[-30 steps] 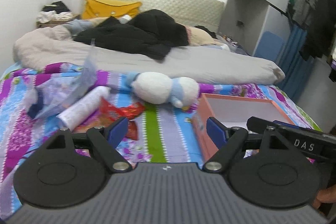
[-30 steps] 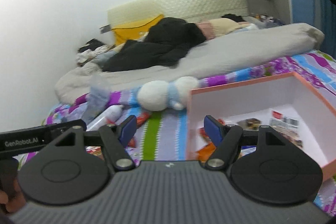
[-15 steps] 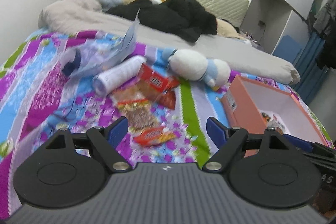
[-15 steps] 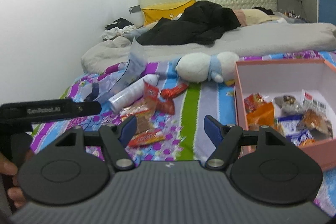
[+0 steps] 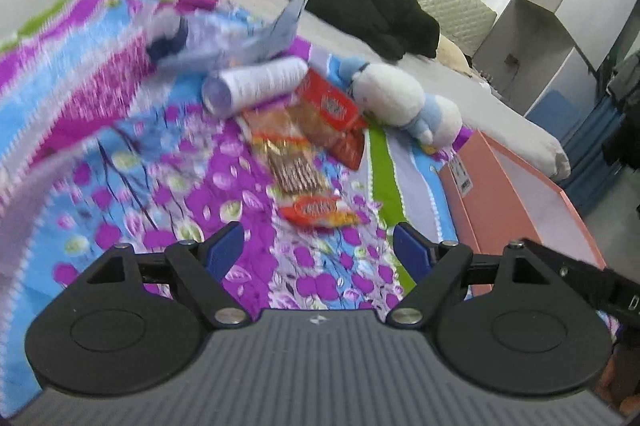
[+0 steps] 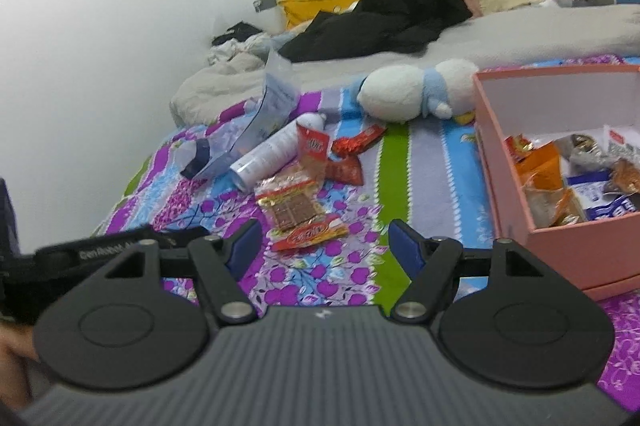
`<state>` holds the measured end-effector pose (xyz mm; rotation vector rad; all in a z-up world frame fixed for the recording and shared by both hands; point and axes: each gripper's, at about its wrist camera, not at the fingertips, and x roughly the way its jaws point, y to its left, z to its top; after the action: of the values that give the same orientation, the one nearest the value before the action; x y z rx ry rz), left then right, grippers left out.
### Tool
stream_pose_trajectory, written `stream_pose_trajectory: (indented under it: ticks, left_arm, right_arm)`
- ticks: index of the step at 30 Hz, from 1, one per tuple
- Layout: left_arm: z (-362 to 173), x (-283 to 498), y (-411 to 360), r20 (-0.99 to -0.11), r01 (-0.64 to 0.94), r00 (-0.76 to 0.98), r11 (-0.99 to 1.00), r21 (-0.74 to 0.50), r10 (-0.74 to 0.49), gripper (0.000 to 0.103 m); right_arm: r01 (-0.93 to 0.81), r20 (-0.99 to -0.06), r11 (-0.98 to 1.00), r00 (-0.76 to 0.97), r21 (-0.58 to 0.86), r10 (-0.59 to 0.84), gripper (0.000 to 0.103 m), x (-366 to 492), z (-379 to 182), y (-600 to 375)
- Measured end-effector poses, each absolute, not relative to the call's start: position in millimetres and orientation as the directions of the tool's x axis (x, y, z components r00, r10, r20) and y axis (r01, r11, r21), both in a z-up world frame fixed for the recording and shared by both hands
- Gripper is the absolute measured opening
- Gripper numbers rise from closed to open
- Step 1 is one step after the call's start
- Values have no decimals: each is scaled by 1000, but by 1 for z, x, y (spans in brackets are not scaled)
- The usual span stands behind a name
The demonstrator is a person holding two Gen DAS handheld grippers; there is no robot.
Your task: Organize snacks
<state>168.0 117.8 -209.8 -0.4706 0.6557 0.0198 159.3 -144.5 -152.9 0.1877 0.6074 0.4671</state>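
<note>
A: What is nearest you right now?

B: Your left gripper (image 5: 318, 250) hangs over the flowered bedspread (image 5: 120, 194) with its blue fingers spread wide and nothing between them. Your right gripper (image 6: 322, 246) is the same: jaws wide apart, empty, above the same cloth.

A: And the snacks?

B: Just ahead of both grippers lies an orange-red snack packet (image 6: 308, 234), flat on the bedspread. Just beyond it you have a clear packet with brown pieces (image 6: 290, 206), its far end touching a red packet (image 6: 313, 146) that stands tilted. Beside that, a dark red wrapper (image 6: 348, 168) and a long red bar (image 6: 358, 140) lie near the green stripe.

A: Where is the box?

B: The pink box (image 6: 516, 186) sits to your right, open at the top, well apart from the loose packets. Several snacks already lie inside it, among them an orange packet (image 6: 536, 162) and a blue-and-white packet (image 6: 600, 202).

A: What lies farther off?

B: A white cylinder (image 6: 276, 150) lies on its side, touching the red packet. Behind it rests a crumpled clear plastic bag (image 6: 256, 122). A white and blue plush toy (image 6: 416, 90) lies past the box's far corner. Beyond that you can see a grey quilt (image 6: 500, 42), black clothing (image 6: 392, 14) and a yellow pillow (image 6: 320, 2) at the headboard.
</note>
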Motion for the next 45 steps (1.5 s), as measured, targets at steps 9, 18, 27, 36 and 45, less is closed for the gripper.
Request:
stream_pose_trajectory:
  ticks: [9, 18, 27, 36, 45]
  left_arm:
    - [-268, 190, 131, -553, -131, 774, 777, -616, -308, 71]
    - [-302, 229, 139, -521, -125, 749, 686, -717, -409, 60]
    - [-324, 266, 152, -463, -95, 755, 622, -777, -463, 54]
    - [-338, 277, 169, -399, -118, 786, 519, -847, -472, 48]
    - [-349, 283, 174, -436, -163, 788, 536, -828, -435, 10]
  right_arm:
    - [-352, -508, 853, 691, 384, 514, 61, 198, -178, -140]
    - [-345, -502, 846, 689, 407, 523, 60, 252, -189, -124]
    - [-404, -534, 845, 655, 351, 535, 50, 320, -202, -87]
    - [-426, -555, 841, 632, 334, 541, 50, 375, -213, -54]
    - [-463, -601, 858, 628, 222, 494, 35, 408, -225, -15]
